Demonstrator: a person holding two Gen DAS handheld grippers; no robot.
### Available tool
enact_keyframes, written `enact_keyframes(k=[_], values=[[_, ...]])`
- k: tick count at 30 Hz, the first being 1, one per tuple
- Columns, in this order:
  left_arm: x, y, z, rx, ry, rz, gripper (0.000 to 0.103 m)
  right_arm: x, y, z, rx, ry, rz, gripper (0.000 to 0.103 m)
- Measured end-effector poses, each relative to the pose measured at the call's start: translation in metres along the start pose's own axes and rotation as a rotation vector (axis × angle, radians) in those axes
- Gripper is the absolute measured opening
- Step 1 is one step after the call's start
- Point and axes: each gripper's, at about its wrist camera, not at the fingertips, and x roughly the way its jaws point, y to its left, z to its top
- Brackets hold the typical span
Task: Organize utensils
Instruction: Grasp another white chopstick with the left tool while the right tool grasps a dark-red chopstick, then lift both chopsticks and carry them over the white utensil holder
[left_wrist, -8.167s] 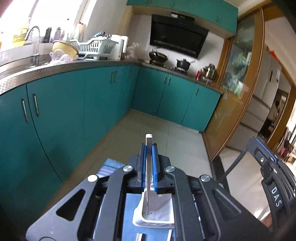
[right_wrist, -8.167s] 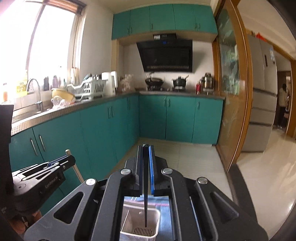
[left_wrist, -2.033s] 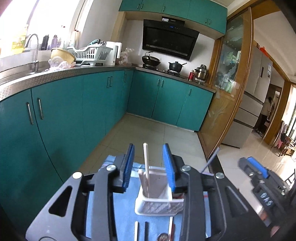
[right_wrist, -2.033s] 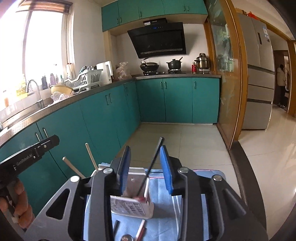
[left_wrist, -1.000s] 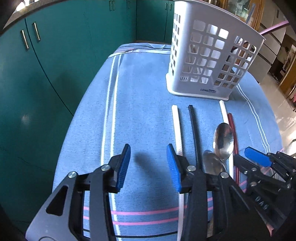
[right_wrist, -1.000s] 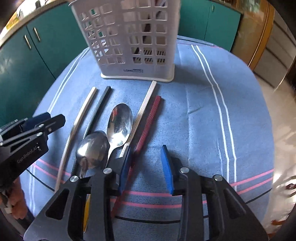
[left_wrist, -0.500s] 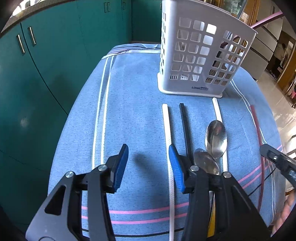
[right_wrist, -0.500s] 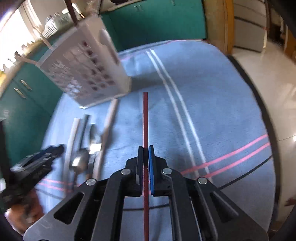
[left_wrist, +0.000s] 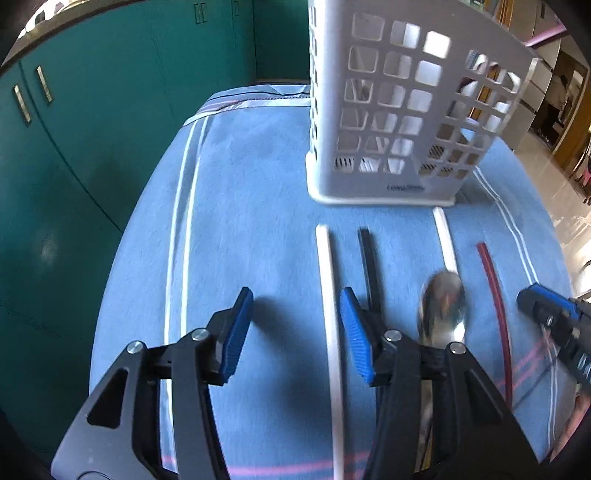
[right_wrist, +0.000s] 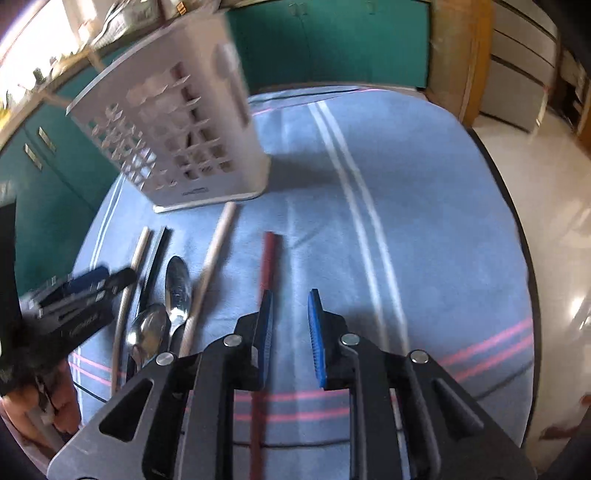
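A white slotted utensil basket (left_wrist: 402, 122) (right_wrist: 177, 147) stands at the far side of a blue cloth (left_wrist: 240, 221). In front of it lie a white chopstick (left_wrist: 328, 302), a black chopstick (left_wrist: 369, 266), another white chopstick (left_wrist: 445, 240), two spoons (left_wrist: 441, 310) (right_wrist: 177, 284) and a dark red chopstick (left_wrist: 496, 295) (right_wrist: 267, 258). My left gripper (left_wrist: 295, 332) is open, just left of the white chopstick. My right gripper (right_wrist: 290, 339) is open; the red chopstick lies on the cloth under its left finger.
Teal kitchen cabinets (left_wrist: 92, 122) stand beyond the table's left edge. A shiny tiled floor (right_wrist: 554, 184) lies to the right. The cloth has white stripes (right_wrist: 354, 199) and pink stripes (right_wrist: 480, 354) near the front.
My right gripper has opened and let go of the red chopstick, which now lies on the cloth apart from the others. My left gripper stays open and has moved slightly forward.
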Motion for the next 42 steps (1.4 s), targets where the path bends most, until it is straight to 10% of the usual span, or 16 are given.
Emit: enact_keyframes(k=[16, 21, 25, 42], values=[[0.016, -0.016, 0.025, 0.031, 0.010, 0.060, 0.049, 0.040, 0.034, 0.033, -0.122, 0.022, -0.093, 0.020], [0.010, -0.022, 0.020, 0.034, 0.003, 0.006, 0.011, 0.040, 0.031, 0.030, -0.119, 0.016, -0.076, 0.009], [0.003, -0.029, 0.011, 0.040, -0.002, -0.006, 0.006, 0.033, 0.017, 0.020, -0.084, 0.023, -0.006, 0.007], [-0.189, 0.007, 0.028, -0.048, -0.380, -0.127, 0.006, -0.163, 0.017, 0.019, -0.125, -0.353, 0.149, 0.007]])
